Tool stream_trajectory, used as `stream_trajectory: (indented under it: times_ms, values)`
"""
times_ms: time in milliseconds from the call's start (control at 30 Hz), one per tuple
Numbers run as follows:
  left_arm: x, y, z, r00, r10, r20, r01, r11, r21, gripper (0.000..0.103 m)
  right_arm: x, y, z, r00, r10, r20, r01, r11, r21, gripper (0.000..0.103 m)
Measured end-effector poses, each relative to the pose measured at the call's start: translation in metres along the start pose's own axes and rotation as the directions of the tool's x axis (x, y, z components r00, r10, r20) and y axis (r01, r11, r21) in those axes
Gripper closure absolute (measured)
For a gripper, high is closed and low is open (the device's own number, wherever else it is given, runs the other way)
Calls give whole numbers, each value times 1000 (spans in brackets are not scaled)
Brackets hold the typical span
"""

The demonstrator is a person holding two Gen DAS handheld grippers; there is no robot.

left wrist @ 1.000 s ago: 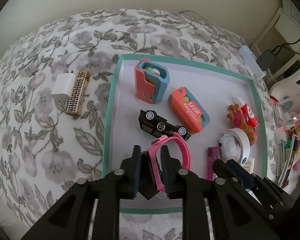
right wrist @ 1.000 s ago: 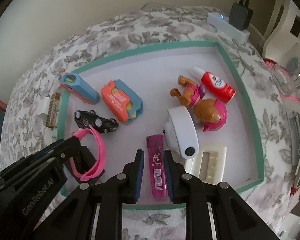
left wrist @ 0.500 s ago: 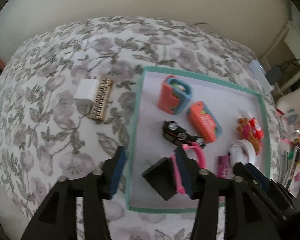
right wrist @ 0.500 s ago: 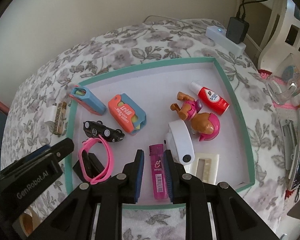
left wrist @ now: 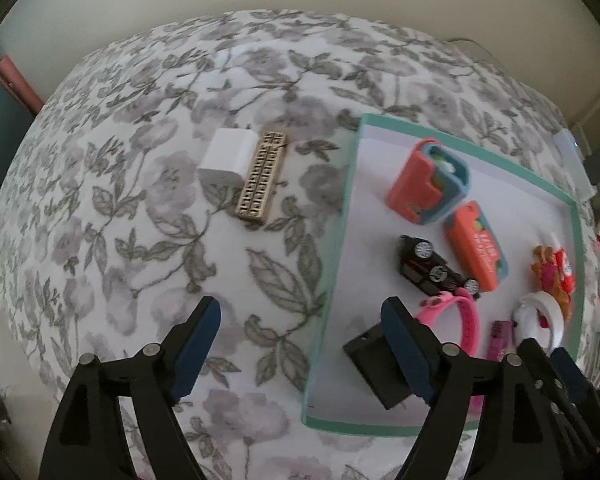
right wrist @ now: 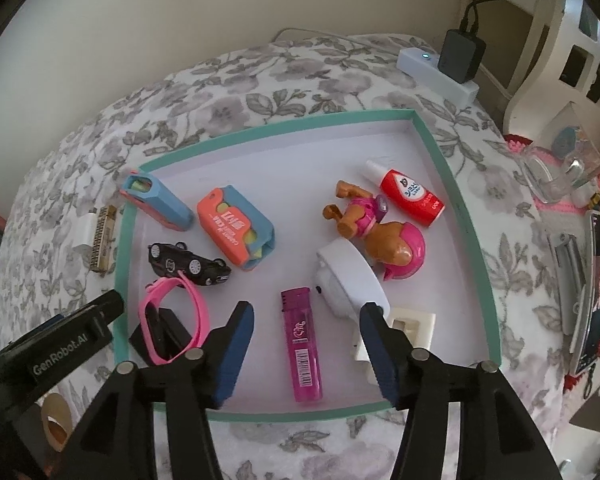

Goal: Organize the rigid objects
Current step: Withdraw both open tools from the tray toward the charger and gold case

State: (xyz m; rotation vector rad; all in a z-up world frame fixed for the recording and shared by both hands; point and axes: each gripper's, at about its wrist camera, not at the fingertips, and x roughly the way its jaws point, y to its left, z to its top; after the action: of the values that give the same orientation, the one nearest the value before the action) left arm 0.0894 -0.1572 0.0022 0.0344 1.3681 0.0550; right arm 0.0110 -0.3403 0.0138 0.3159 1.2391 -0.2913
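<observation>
Both grippers are opening over a teal-rimmed tray (right wrist: 474, 236) holding nothing — the right gripper (right wrist: 306, 346) straddles a released purple lighter (right wrist: 301, 344) near the tray's front edge. The left gripper (left wrist: 300, 340) straddles the tray's left rim and could snag the pink watch (left wrist: 462, 320) just beside its finger.

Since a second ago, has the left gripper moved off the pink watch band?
Yes. The left gripper has slid left past the teal tray rim over the floral cloth, jaws opening and empty; the pink watch band stays in the tray.

Cream block (right wrist: 414, 326) partly behind hand-held gripper (right wrist: 308, 342)
</observation>
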Motion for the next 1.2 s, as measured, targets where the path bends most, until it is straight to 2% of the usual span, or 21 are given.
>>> stream_trajectory:
  times_ms: [33, 100, 133, 333, 400, 633, 700, 967, 1200]
  values:
    - [1, 1, 0, 1000, 11, 0, -11, 1000, -5, 19, 0, 0, 0, 1000, 1, 1, -1, 1000, 3, 43]
    - [3, 5, 1, 1000, 31, -2, -31, 999, -15, 10, -1, -1, 1, 1000, 0, 4, 0, 1000, 5, 39]
    - [3, 6, 1, 999, 36, -1, -36, 999, -19, 9, -1, -1, 1, 1000, -3, 6, 3, 1000, 6, 38]
    - [5, 14, 3, 999, 52, -3, -52, 998, -41, 9, 0, -1, 0, 1000, -13, 9, 13, 1000, 7, 28]
    - [6, 16, 3, 998, 59, -4, -59, 997, -50, 9, 0, -1, 1, 1000, -14, 13, 14, 1000, 9, 21]
    - [10, 27, 4, 997, 83, -11, -83, 994, -76, 9, 0, -2, 1, 1000, -13, 28, 12, 1000, 11, 11]
    - [12, 29, 5, 995, 96, -12, -97, 992, -79, 8, -1, -1, 1, 999, -15, 34, 15, 1000, 10, 4]
    - [14, 42, 8, 992, 127, -13, -128, 987, -98, 8, 2, 3, 2, 999, -21, 37, 21, 1000, -1, 0]
    - [16, 63, 14, 992, 126, -19, -128, 983, -134, 8, 3, 12, 1, 999, -26, 42, 27, 999, -23, 0]
